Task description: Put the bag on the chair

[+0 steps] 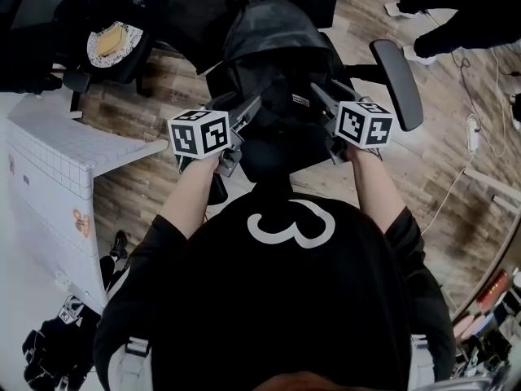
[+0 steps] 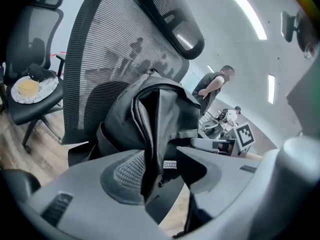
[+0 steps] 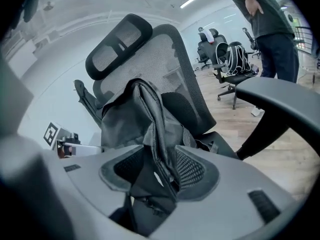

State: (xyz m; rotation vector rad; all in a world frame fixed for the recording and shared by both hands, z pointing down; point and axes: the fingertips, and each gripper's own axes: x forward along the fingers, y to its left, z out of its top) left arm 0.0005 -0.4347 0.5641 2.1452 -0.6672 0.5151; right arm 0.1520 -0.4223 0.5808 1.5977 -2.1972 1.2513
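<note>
A black backpack sits upright on the seat of a black mesh office chair, leaning against its backrest. My left gripper is at the bag's left side and my right gripper at its right side. In the left gripper view the left gripper stands open, with a fold of the bag hanging between the jaws. In the right gripper view the right gripper is open too, and a strap of the bag runs loosely between its pads.
A second chair carries a plate with something yellow at the far left. A white table stands to my left. A person stands beyond the chair's right armrest. A cable lies on the wooden floor.
</note>
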